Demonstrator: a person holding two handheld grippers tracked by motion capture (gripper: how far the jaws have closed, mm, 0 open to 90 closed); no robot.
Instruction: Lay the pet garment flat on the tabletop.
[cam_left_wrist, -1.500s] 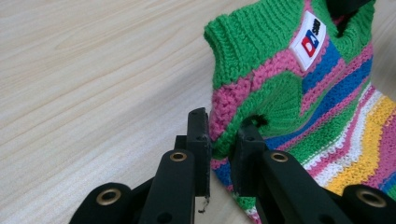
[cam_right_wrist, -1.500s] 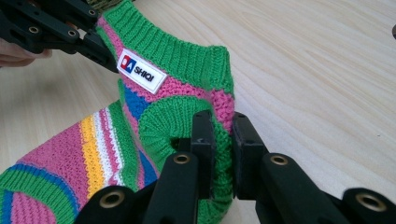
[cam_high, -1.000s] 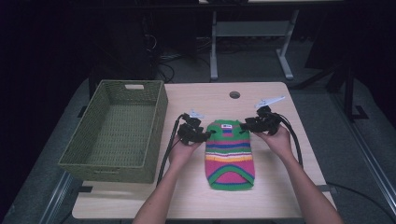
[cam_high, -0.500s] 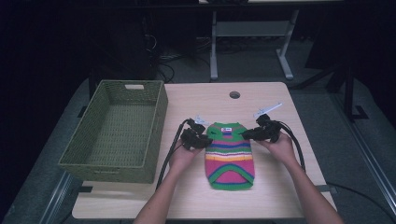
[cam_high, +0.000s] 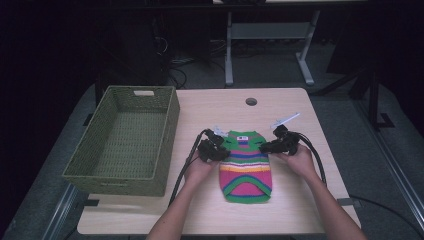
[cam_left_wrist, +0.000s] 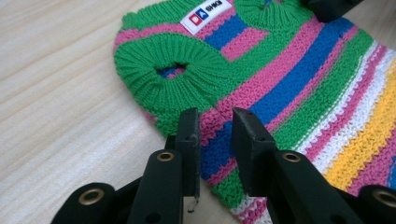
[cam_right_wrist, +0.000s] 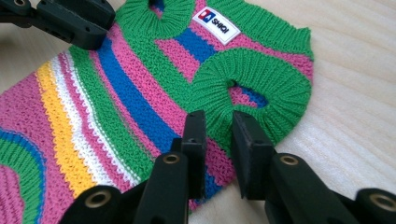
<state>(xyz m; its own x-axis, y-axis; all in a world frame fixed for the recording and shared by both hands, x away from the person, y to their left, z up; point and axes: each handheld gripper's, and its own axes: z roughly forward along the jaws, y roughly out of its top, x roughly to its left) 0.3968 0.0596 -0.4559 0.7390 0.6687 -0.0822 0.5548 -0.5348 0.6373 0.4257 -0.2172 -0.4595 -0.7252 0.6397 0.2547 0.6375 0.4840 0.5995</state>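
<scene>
Left gripper (cam_high: 214, 150) first: compared with a second ago I have brought it in from beside the garment's upper corner onto the small striped knitted sweater (cam_high: 246, 165), the one with pink, blue, green, white and yellow bands and green ribbed trim. In the left gripper view my jaws stand a little apart over the sweater's side edge, just below the green ribbed armhole cuff (cam_left_wrist: 173, 74), with a narrow strip of pink and blue knit showing between them; I judge they have not yet bitten. Well off to the left, the olive-green woven rectangular basket (cam_high: 125, 145) sits on the pale wooden table (cam_high: 220, 107), untouched.

The sweater itself lies flat near the table's middle, neck end away from me with its white label (cam_high: 243, 138) facing up, and it has not shifted over the last second.

Right gripper (cam_high: 272, 146) has likewise closed in from the outer corner to the opposite side. In the right gripper view its jaws are also slightly parted, straddling the knit edge just beneath the other ribbed armhole (cam_right_wrist: 252, 84), nothing clamped that I can see.

Both sides are now lined up symmetrically, so I read this as the setup for a two-handed pinch, probably to fold or lift the garment.
</scene>
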